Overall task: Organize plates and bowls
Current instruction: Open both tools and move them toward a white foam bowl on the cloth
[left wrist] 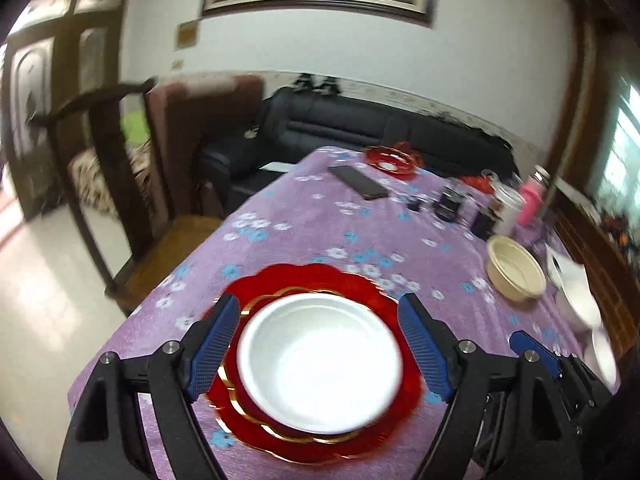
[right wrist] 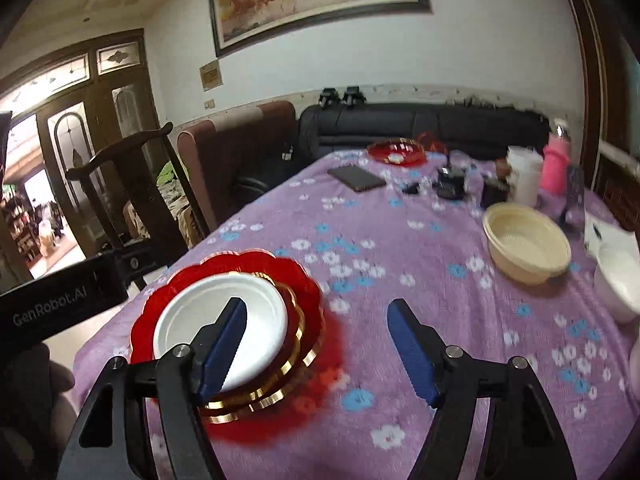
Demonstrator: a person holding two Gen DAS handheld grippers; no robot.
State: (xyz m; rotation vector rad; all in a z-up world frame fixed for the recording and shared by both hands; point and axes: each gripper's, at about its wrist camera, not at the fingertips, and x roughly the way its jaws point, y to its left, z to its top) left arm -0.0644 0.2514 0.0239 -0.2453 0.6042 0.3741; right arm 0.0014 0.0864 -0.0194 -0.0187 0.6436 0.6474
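Observation:
A white plate (left wrist: 320,360) lies on a stack of red gold-rimmed plates (left wrist: 340,280) near the table's front left corner. My left gripper (left wrist: 320,312) is open and empty, its jaws either side of the white plate, above it. The stack also shows in the right wrist view (right wrist: 304,280) with the white plate (right wrist: 200,320). My right gripper (right wrist: 316,316) is open and empty, over the cloth just right of the stack. A cream bowl (right wrist: 526,246) and a white bowl (right wrist: 618,280) stand at the right.
The table has a purple flowered cloth (right wrist: 400,248). At its far end are a red dish (right wrist: 396,152), a dark phone (right wrist: 356,178), small dark jars (right wrist: 450,184), a white cup (right wrist: 524,176) and a pink bottle (right wrist: 556,164). A wooden chair (right wrist: 132,188) stands left of the table.

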